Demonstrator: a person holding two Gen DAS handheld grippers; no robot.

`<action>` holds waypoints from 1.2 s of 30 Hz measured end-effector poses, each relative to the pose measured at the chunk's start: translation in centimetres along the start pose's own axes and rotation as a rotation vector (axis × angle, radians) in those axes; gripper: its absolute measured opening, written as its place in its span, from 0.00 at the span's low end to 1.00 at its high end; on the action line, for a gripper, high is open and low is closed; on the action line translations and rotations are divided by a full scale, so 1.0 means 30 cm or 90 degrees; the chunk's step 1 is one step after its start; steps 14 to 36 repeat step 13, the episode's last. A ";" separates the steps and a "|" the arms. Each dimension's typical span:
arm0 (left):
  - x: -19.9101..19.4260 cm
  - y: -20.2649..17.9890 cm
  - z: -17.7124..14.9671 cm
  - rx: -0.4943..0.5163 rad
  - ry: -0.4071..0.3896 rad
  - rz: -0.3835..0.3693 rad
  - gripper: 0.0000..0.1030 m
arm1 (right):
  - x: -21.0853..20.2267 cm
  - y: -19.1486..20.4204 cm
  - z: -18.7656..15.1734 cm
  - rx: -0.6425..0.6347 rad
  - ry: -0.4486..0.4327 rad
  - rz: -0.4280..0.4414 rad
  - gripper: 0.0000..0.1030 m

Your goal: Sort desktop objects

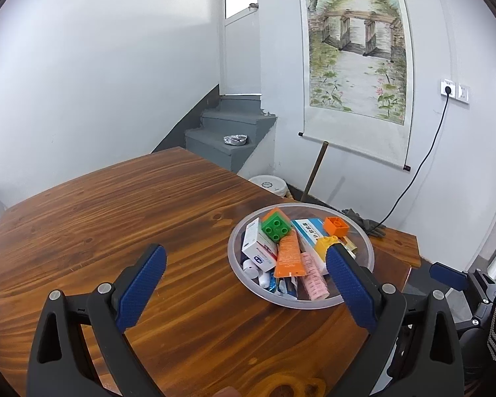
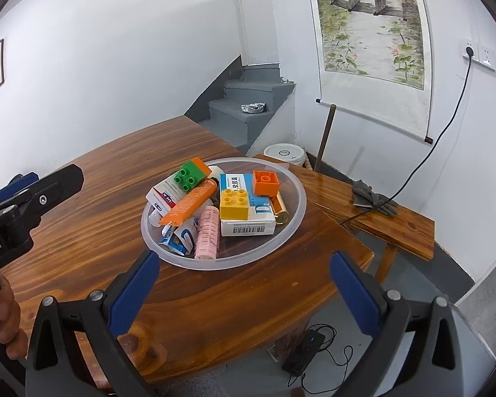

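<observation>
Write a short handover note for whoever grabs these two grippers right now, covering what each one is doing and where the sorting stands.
Left gripper: open, empty, hovering over the wooden table.
Right gripper: open, empty, just short of the clear bowl.
Everything is piled in the bowl: green block, yellow block, orange block, orange tube, pink roll, medicine boxes.
Done: nothing sorted.
Left: all of it.
</observation>
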State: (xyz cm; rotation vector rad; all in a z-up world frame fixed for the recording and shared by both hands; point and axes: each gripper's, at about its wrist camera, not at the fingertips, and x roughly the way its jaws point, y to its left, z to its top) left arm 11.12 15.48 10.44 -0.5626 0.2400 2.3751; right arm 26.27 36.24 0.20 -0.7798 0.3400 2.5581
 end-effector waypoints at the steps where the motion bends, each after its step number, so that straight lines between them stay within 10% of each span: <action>1: -0.001 -0.006 0.001 0.001 0.001 -0.004 0.96 | -0.002 -0.005 -0.003 0.003 0.001 0.001 1.00; 10: 0.023 -0.019 -0.026 -0.023 0.035 -0.098 0.97 | -0.010 -0.065 -0.023 0.031 0.001 0.006 1.00; 36: 0.034 -0.026 -0.028 -0.012 0.040 -0.082 0.97 | -0.005 -0.076 -0.028 0.040 0.005 0.010 1.00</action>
